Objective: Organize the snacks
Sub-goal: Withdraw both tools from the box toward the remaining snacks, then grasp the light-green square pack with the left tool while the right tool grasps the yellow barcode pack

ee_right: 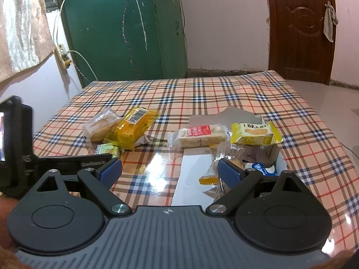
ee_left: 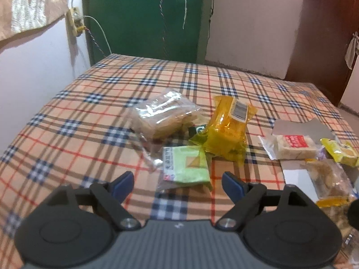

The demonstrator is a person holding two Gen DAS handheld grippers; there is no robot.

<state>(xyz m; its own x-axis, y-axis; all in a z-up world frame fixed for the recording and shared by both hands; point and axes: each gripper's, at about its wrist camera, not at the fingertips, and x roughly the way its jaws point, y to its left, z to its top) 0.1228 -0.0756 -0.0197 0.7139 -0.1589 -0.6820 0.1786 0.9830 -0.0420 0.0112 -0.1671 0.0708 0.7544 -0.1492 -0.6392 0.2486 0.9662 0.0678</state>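
1. Left gripper [ee_left: 178, 185]: fingers spread wide, nothing between them. It hangs over the checked tablecloth [ee_left: 67, 121], pointed at a loose cluster of snacks.
2. Directly ahead of the left fingertips lies a light green packet [ee_left: 187, 164], flat on the cloth. Beyond it, slightly right, a yellow packet [ee_left: 226, 125] leans across its far edge. Ahead and left sits a clear-wrapped biscuit packet [ee_left: 161, 114], touching the yellow one.
3. Right gripper [ee_right: 169, 170]: fingers likewise spread, empty. A white cardboard box [ee_right: 193, 168], flaps open, lies ahead and to its right.
4. In and on that box: a red-labelled cake bar [ee_right: 197, 135] ahead of the tips, and a yellow biscuit packet [ee_right: 254, 133] further right, riding atop other wrapped items. The contents beneath cannot be fully identified.
5. Handling judgement: all items appear light, in thin glossy film, likely slippery and easily crushed. The biscuit packets look brittle inside.
6. Recommended hold: take the green packet across its narrow width, mid-body, with gentle closure. Avoid the crimped end seals, which may slide out.
7. Risk: lifting the green packet may drag the overlapping yellow packet.
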